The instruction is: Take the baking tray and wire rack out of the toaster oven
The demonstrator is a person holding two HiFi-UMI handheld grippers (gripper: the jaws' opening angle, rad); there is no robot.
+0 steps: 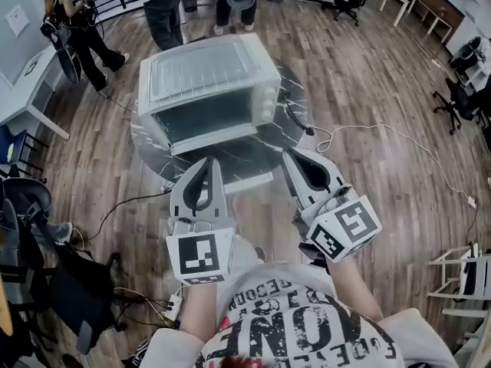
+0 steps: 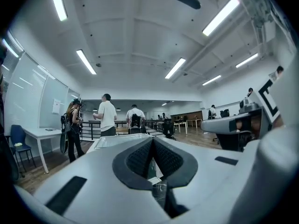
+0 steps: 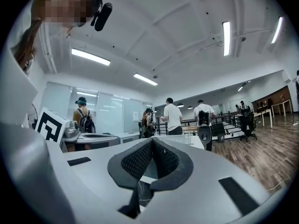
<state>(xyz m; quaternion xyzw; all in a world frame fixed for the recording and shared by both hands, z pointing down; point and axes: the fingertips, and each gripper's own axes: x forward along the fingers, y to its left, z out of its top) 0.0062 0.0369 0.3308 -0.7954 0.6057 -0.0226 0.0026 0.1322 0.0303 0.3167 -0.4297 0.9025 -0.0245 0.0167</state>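
White toaster oven; left claw, right claw (empty) closed.

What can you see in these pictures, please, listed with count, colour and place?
Toaster oven: one, white, on the round table, centre.
Round table: one, clear glass, under the oven.
Cable: one, white, on the floor, right.
Floor: one, brown wood, all around.
Standing people: three, dark trousers, beyond the oven.
Left claw: one, grey, shut and empty, before the oven.
Right claw: one, grey, shut and empty, beside the left claw.
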